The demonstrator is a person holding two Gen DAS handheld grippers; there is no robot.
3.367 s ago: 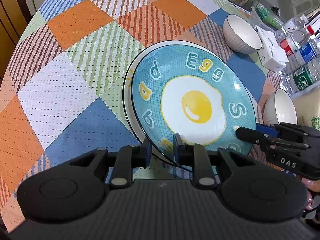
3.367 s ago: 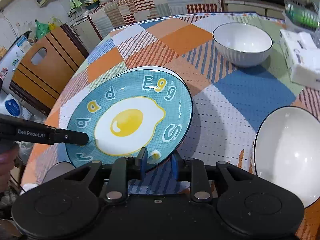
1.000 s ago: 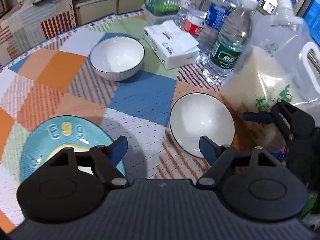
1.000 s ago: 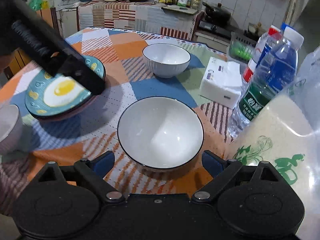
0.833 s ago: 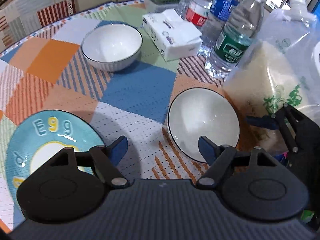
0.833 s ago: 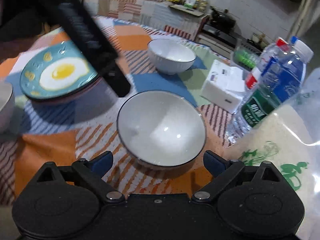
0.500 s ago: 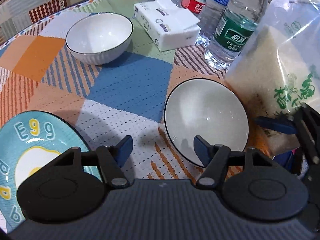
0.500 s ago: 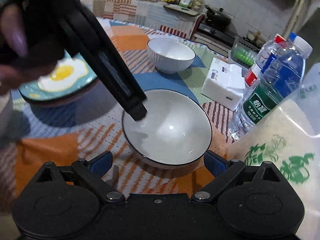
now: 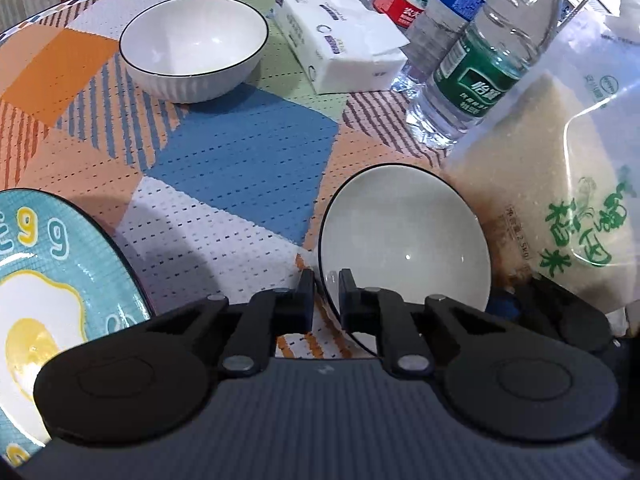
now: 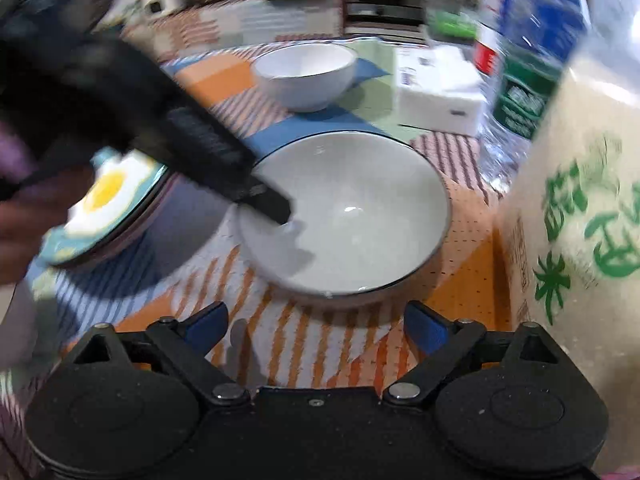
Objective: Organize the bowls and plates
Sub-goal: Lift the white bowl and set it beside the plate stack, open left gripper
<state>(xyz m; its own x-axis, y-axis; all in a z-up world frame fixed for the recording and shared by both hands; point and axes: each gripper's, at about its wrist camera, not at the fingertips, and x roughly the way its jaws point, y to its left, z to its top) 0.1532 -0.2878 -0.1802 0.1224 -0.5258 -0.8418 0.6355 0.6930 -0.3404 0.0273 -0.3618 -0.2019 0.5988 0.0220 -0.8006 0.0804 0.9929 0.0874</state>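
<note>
My left gripper [image 9: 323,285] is shut on the near-left rim of a white bowl [image 9: 404,240] with a thin dark rim, which rests on the patterned tablecloth [image 9: 240,160]. In the right wrist view the same bowl [image 10: 360,220] lies ahead, and the left gripper [image 10: 276,204] reaches onto its left rim. My right gripper [image 10: 316,326] is open and empty just short of the bowl. A second white bowl [image 9: 194,62] stands farther back. The blue egg plate [image 9: 52,280] lies at the left on top of another plate.
A bag of rice [image 9: 560,208] stands right beside the gripped bowl. Water bottles [image 9: 480,60] and a white tissue pack [image 9: 340,52] stand behind it. A pale bowl edge [image 10: 16,320] shows at the far left of the right wrist view.
My left gripper let go of the egg plate, moved right to the near bowl and closed on its rim. My right gripper opened and moved close to the same bowl.
</note>
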